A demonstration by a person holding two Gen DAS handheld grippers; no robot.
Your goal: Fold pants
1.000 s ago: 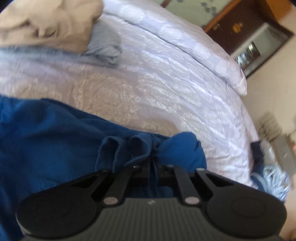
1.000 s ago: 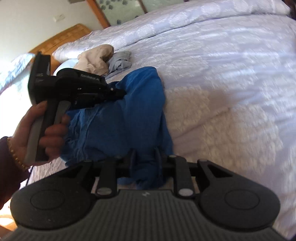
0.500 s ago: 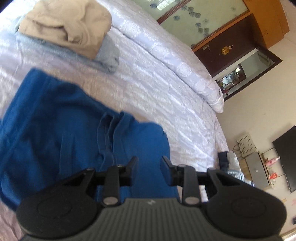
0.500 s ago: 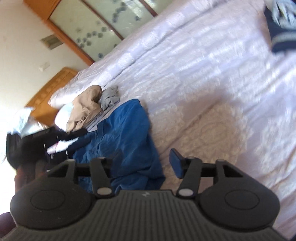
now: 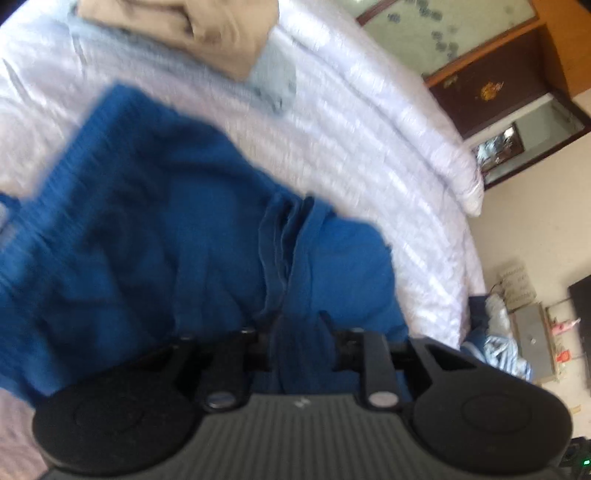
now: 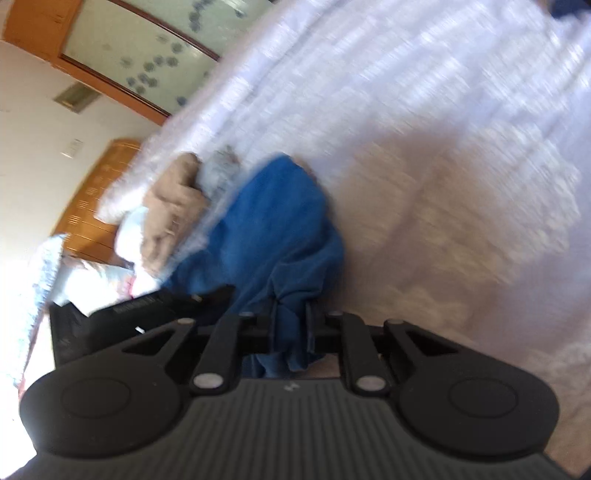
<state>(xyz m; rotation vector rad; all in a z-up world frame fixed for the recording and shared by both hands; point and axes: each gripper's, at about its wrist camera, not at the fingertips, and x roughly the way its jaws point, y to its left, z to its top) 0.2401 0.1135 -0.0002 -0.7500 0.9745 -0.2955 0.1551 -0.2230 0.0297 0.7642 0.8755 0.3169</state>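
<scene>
Blue cotton pants lie crumpled on the white quilted bed. Left gripper jaws stand apart around a fold; right gripper jaws, just closing, clench cloth.

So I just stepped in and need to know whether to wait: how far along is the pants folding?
Partly done. The blue pants lie bunched on the white bedspread, not yet a neat fold. In hand: the right gripper has just closed on a blue edge; cloth sits between the left gripper's jaws, grip unclear. Left: flattening, folding over, perhaps stacking by the tan garment.
</scene>
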